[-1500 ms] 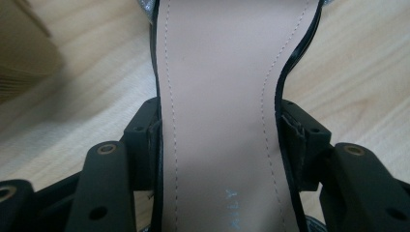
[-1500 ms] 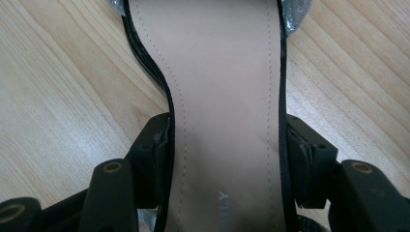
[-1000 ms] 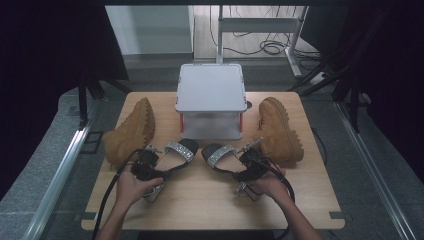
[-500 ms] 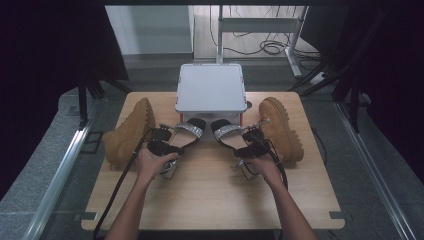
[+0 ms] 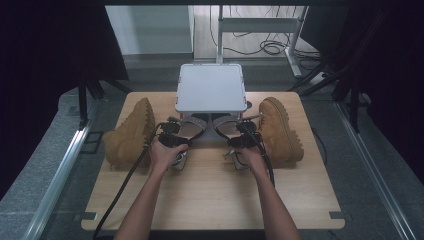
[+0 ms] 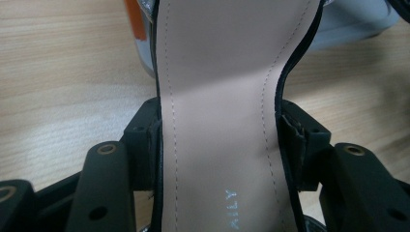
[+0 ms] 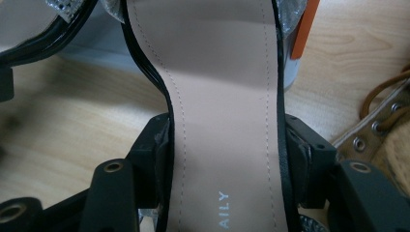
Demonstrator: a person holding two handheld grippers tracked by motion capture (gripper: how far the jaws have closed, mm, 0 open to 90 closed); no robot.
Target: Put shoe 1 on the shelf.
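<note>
The table (image 5: 210, 200) is viewed from above, toward twelve o'clock. Each sandal (image 6: 217, 121) insole (image 7: 225, 121) is seen closely along gripper-borne cameras; the wooden top is shared.

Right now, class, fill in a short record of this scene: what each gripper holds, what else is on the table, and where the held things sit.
left gripper: shut on the left sandal, jaws pressing its sides
right gripper: shut on the right sandal, same grip
sandals' place: side by side, toes by the grey box
left boot: tan, lying outside the left sandal
right boot: tan, outside the right sandal
surface: wooden table
</note>
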